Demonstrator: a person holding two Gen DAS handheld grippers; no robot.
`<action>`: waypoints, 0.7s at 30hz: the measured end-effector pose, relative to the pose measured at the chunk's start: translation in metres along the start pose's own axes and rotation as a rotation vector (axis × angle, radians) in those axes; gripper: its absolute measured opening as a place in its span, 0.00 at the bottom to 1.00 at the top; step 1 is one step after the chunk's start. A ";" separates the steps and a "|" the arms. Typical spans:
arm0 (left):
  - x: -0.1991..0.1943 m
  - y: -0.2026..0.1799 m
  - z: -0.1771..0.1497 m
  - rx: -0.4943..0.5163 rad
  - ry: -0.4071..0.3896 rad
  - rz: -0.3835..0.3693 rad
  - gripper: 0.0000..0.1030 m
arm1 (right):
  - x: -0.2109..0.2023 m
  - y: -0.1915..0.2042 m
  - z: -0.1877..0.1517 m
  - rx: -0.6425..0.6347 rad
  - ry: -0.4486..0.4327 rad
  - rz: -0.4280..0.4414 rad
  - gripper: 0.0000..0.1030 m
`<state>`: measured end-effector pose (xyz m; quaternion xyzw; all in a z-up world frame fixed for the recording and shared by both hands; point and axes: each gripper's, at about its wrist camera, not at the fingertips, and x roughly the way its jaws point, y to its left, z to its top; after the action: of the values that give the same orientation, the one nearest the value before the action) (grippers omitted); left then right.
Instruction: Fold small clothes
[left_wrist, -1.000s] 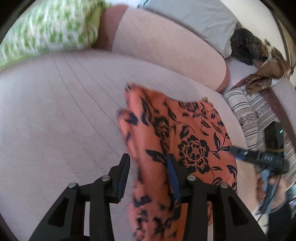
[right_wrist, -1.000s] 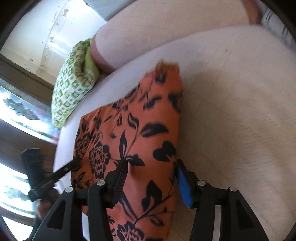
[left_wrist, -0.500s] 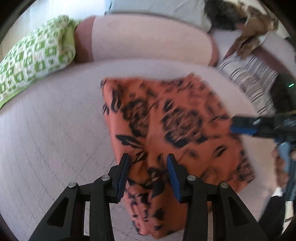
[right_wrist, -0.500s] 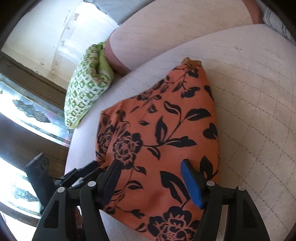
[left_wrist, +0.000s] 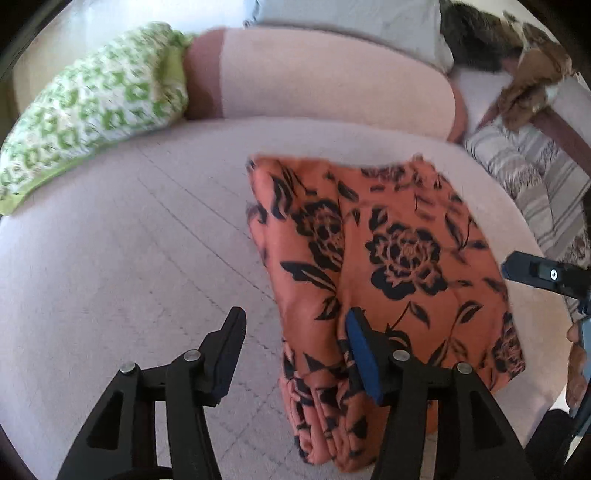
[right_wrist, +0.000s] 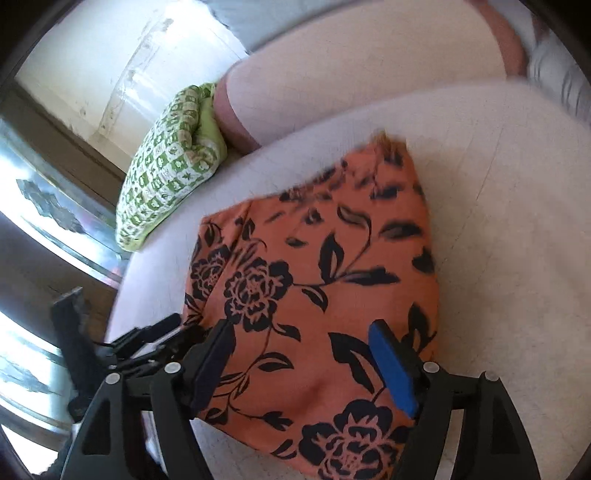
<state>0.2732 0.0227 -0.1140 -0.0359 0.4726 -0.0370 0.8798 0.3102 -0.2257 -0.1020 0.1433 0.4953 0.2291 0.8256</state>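
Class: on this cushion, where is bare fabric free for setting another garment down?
Free: the seat between green pillow and orange floral garment; also right of the garment. Crowded: near the striped cloth.

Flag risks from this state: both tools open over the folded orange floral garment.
1. The garment lies folded near the cushion's front edge; a nudge could slide it off.
2. Stacked layers look loose; pinching only the top one may undo the fold.
3. The left tool and right tool sit close; they may collide.
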 end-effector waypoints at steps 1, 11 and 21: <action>-0.011 -0.001 0.001 -0.001 -0.017 0.038 0.64 | -0.012 0.011 -0.001 -0.046 -0.032 -0.052 0.76; -0.104 -0.022 -0.035 -0.020 -0.122 0.107 0.81 | -0.083 0.059 -0.073 -0.145 -0.152 -0.279 0.88; -0.159 -0.039 -0.062 -0.060 -0.175 0.109 0.96 | -0.112 0.087 -0.110 -0.206 -0.166 -0.398 1.00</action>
<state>0.1325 -0.0016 -0.0123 -0.0395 0.3958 0.0283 0.9170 0.1467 -0.2086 -0.0287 -0.0240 0.4182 0.0985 0.9027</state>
